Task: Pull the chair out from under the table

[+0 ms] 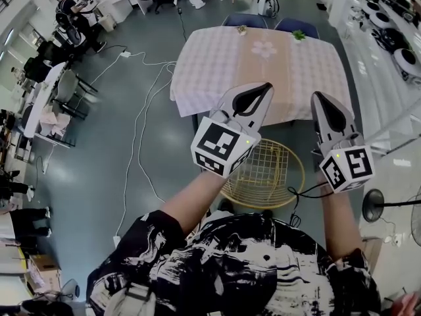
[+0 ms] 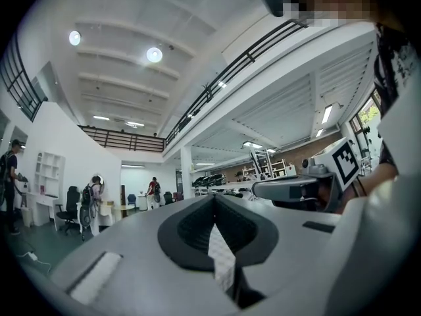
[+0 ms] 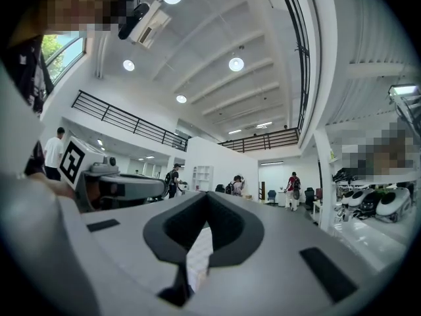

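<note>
A round yellow wire chair point(image 1: 266, 173) stands on the floor at the near edge of the table point(image 1: 217, 64), partly tucked under its pink checked cloth. I hold both grippers level above the chair, pointing toward the table. The left gripper point(image 1: 262, 89) is shut with nothing in it, and so is the right gripper point(image 1: 320, 99). Neither touches the chair. In the left gripper view the closed jaws point(image 2: 214, 199) face the open hall, with the right gripper point(image 2: 296, 188) beside them. The right gripper view shows its own closed jaws point(image 3: 207, 196) and the left gripper point(image 3: 118, 186).
Two blue chairs point(image 1: 245, 20) stand at the table's far side, and a small plant point(image 1: 298, 35) sits on it. White cables point(image 1: 141, 110) run over the floor to the left. A fan point(image 1: 373, 206) stands at the right. People work at desks far left.
</note>
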`<state>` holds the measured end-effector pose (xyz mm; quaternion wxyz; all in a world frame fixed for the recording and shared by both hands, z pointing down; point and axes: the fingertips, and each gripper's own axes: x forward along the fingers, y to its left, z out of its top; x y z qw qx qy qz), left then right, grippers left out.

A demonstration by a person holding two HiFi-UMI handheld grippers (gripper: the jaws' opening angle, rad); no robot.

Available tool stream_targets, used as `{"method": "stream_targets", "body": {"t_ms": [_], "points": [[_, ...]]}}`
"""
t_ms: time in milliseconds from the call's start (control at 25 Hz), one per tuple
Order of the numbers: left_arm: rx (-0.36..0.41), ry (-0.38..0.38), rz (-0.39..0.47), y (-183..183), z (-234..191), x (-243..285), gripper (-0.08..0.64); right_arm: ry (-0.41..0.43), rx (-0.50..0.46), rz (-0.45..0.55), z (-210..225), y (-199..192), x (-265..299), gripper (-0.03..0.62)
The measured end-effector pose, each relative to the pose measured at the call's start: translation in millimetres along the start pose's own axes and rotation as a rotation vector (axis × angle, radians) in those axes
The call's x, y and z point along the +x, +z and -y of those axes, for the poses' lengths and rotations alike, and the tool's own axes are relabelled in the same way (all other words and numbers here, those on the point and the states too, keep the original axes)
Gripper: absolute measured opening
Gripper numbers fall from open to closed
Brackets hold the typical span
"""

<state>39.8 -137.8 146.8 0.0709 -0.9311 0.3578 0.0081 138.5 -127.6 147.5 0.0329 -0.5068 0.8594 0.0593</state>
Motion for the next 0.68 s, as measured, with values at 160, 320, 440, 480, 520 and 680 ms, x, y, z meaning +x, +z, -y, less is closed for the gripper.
{"method": "stream_targets", "body": {"t_ms": [160, 320, 440, 480, 520, 680], "points": [[-0.002, 0.006, -0.004, -2.6, -2.0, -0.6, 0.005, 0.006, -0.004, -0.003, -1.1, -3.6, 1.3, 0.002], [-0.008, 0.009, -0.006, -4.3, -1.9, -2.9, 0.005, 0.016, -0.003, -0.007, -5.6, -4.8, 1.8, 0.002], [-0.011, 0.01, -0.008, -4.4, -1.9, -3.0, 0.005, 0.02, 0.003, -0.011, -6.1, -5.1, 2.6, 0.002], [-0.012, 0.011, -0.009, -4.2, -2.0, -2.7, 0.005, 0.022, 0.004, -0.011, -5.9, -5.0, 2.6, 0.002], [-0.013, 0.012, -0.009, -4.1, -2.1, -2.5, 0.005, 0.024, 0.005, -0.011, -5.8, -5.0, 2.6, 0.002], [-0.015, 0.019, -0.008, -4.1, -2.5, -2.8, 0.005, 0.033, 0.009, -0.01, -6.2, -5.8, 1.8, 0.002]]}}
